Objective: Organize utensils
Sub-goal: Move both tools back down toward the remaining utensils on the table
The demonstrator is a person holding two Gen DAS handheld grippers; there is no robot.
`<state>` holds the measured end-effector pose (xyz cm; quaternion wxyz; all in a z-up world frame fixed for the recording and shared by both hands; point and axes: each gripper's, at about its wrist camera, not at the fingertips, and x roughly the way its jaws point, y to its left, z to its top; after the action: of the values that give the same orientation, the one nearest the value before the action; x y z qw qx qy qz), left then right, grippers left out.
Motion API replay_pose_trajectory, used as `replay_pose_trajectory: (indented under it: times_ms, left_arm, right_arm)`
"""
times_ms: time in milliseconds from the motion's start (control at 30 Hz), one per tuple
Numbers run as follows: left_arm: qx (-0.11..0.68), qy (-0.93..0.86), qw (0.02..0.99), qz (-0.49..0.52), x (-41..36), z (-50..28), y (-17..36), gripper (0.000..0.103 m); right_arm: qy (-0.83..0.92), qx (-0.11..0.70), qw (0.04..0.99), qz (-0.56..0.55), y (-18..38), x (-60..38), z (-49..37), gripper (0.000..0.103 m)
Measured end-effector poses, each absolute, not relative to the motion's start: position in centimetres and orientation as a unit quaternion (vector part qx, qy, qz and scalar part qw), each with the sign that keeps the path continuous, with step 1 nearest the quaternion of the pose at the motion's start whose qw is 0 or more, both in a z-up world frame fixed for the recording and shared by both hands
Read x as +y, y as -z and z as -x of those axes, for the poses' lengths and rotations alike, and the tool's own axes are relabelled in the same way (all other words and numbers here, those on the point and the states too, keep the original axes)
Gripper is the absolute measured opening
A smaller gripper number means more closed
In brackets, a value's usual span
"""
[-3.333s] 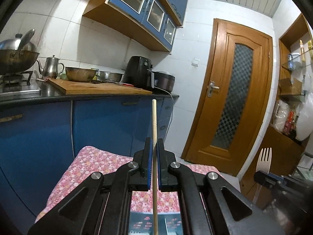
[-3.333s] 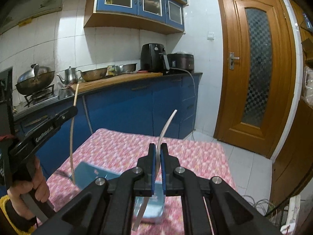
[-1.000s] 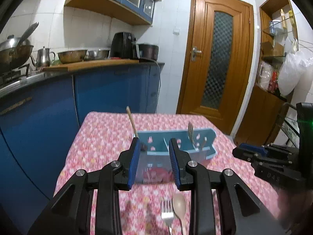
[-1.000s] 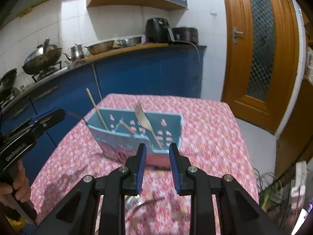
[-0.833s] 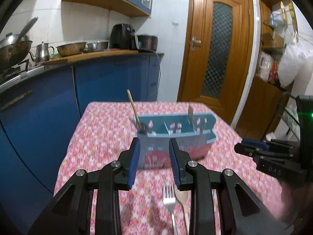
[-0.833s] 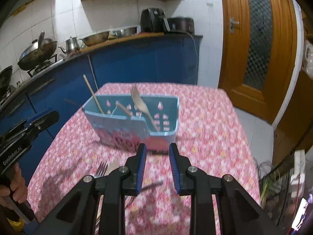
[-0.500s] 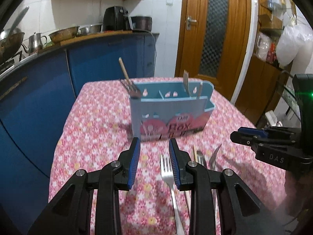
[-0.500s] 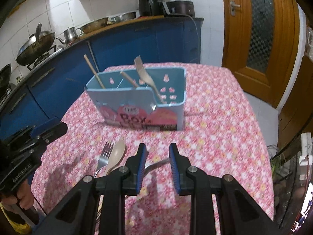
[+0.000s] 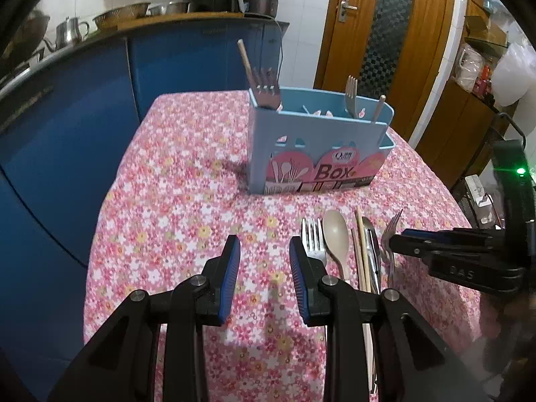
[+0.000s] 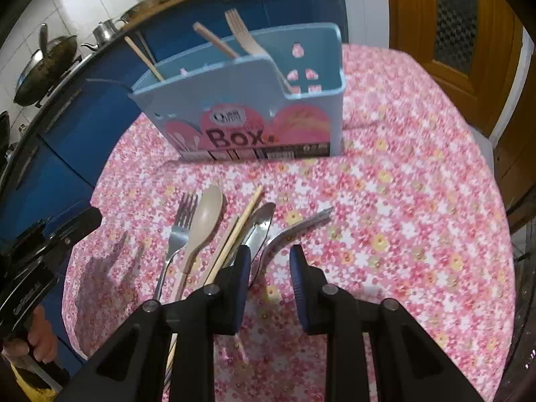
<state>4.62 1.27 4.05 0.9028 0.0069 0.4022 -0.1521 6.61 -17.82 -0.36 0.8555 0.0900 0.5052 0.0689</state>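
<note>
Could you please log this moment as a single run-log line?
left gripper: open, empty | right gripper: open, over metal fork | utensil box: partly filled | loose utensils on tablecloth

Pink floral tablecloth (image 9: 174, 181) with white and yellow blossoms; light blue utensil box (image 10: 254, 100) with pink label and dark "Box" lettering; beige spoon (image 10: 204, 221), silver fork (image 10: 179, 231), pale wooden chopsticks (image 10: 234, 234); deep blue cabinets (image 9: 67, 107); orange-brown door (image 9: 385, 33)

Your left gripper (image 9: 264, 251) no longer holds the chopstick (image 9: 245, 60), nor your right gripper (image 10: 269, 261) the beige fork (image 10: 243, 38); both now stand in the blue box (image 10: 254, 100). Both grippers are lower, empty, tilted down over the utensils lying on the tablecloth (image 10: 385, 201).
</note>
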Motion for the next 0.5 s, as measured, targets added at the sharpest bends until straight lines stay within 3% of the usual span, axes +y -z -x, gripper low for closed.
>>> replay_pose_trajectory:
  times_ms: [167, 333, 500]
  left_arm:
    - [0.419, 0.153, 0.895, -0.001, 1.4, -4.9, -3.5, 0.03]
    - [0.436, 0.159, 0.886, 0.005, 1.2, -5.2, -2.9, 0.03]
    - [0.449, 0.166, 0.878, 0.007, 0.6, -5.4, -2.5, 0.03]
  right_arm:
    - [-0.068, 0.526, 0.842, -0.098, 1.5, -17.5, -7.4, 0.027]
    - [-0.075, 0.523, 0.843, -0.099, 1.7, -17.4, -7.7, 0.01]
    - [-0.087, 0.519, 0.846, -0.083, 1.4, -17.3, -7.4, 0.01]
